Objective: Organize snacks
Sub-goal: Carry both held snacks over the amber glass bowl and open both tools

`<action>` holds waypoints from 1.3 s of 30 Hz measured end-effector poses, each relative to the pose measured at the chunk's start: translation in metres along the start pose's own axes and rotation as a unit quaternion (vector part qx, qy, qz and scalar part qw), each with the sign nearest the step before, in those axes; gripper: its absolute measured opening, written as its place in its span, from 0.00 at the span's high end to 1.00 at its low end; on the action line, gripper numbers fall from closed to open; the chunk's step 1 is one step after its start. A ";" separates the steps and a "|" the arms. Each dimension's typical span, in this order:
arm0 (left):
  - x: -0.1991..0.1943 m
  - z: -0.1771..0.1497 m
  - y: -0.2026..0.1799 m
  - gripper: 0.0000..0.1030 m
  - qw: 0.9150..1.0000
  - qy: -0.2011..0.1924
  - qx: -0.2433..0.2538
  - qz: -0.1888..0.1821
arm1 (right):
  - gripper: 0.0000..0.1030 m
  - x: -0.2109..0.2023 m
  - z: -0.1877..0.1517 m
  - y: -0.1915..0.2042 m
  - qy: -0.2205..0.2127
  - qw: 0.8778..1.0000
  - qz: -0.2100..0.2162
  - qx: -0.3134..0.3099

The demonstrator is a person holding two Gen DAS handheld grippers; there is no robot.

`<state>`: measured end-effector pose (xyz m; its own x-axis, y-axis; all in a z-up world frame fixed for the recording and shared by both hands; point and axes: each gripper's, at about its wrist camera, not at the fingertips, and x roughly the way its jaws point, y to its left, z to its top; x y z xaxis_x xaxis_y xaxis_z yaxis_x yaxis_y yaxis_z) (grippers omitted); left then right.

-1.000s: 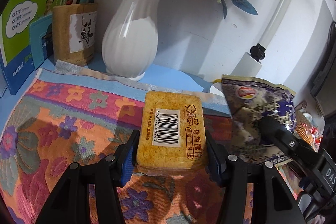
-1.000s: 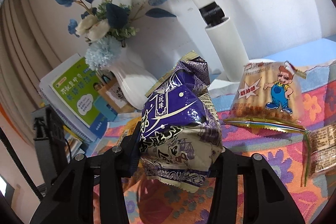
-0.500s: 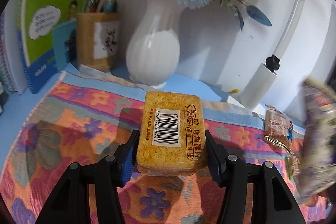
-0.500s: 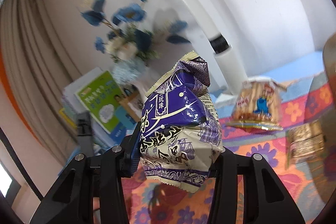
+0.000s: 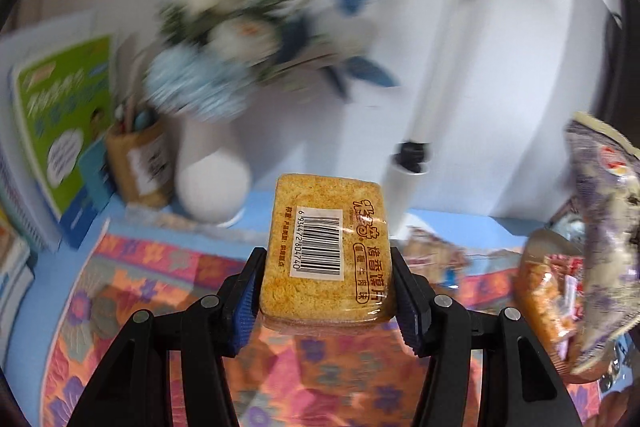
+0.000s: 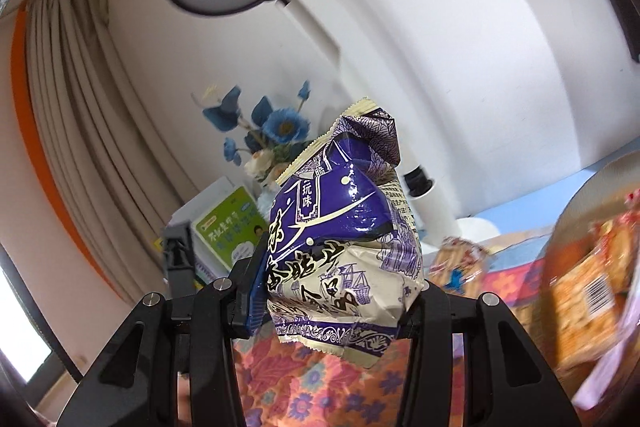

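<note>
Two snack packs are in the air, one per claw. The left gripper (image 5: pixel 326 301) is clenched on the toasted bun-slice pack (image 5: pixel 326 251), long axis running away toward 12 o'clock, barcode up. The right gripper (image 6: pixel 334 301) is clenched on the purple chip bag (image 6: pixel 340 239), standing upright. From the left claw, a blurred container of snacks (image 5: pixel 548 295) lies at about 3 o'clock over the floral cloth (image 5: pixel 140 267); in the right view it sits at 3 o'clock too, nearer that claw, so the chip bag probably goes first.

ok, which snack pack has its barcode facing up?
The golden-brown toast pack clamped in the left gripper. The purple bag in the right gripper shows only printed artwork.
</note>
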<state>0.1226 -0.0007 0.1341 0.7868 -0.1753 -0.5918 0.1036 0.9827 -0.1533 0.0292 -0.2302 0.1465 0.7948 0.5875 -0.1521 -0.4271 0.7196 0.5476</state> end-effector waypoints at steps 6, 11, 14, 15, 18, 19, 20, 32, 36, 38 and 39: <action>-0.003 0.016 -0.064 0.45 0.999 0.009 0.036 -0.015 | 0.58 -0.028 0.036 -0.038 -0.011 0.999 -0.027 0.015; 0.003 0.020 -0.109 0.45 0.997 0.013 0.060 -0.053 | 0.58 -0.048 0.059 -0.075 -0.007 0.997 -0.073 0.011; 0.006 0.019 -0.143 0.45 0.993 0.015 0.085 -0.075 | 0.58 -0.064 0.066 -0.099 -0.009 0.995 -0.094 0.023; 0.008 0.018 -0.156 0.45 0.992 0.018 0.096 -0.083 | 0.58 -0.069 0.068 -0.107 -0.008 0.994 -0.102 0.026; 0.012 0.012 -0.186 0.45 0.987 0.032 0.114 -0.109 | 0.58 -0.080 0.071 -0.125 0.004 0.993 -0.117 0.035; 0.013 0.009 -0.194 0.45 0.986 0.036 0.118 -0.112 | 0.58 -0.084 0.072 -0.131 0.010 0.992 -0.116 0.043; 0.014 0.006 -0.202 0.45 0.985 0.041 0.122 -0.114 | 0.58 -0.087 0.072 -0.137 0.015 0.991 -0.121 0.051; 0.013 -0.008 -0.248 0.00 0.975 0.060 0.166 -0.133 | 0.06 -0.136 0.073 -0.165 0.036 0.961 -0.257 0.096; 0.017 -0.009 -0.239 0.00 0.977 0.071 0.160 -0.120 | 0.02 -0.148 0.075 -0.158 0.015 0.962 -0.248 0.112; 0.021 -0.008 -0.229 0.00 0.979 0.077 0.150 -0.118 | 0.02 -0.150 0.074 -0.156 0.014 0.963 -0.246 0.109; 0.020 -0.007 -0.224 0.00 0.979 0.079 0.144 -0.118 | 0.02 -0.148 0.074 -0.151 0.010 0.963 -0.249 0.102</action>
<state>0.1113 -0.2244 0.1509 0.6187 -0.3850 -0.6849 0.4566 0.8855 -0.0853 0.0085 -0.4532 0.1473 0.8694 0.1978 -0.4529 0.0999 0.8271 0.5531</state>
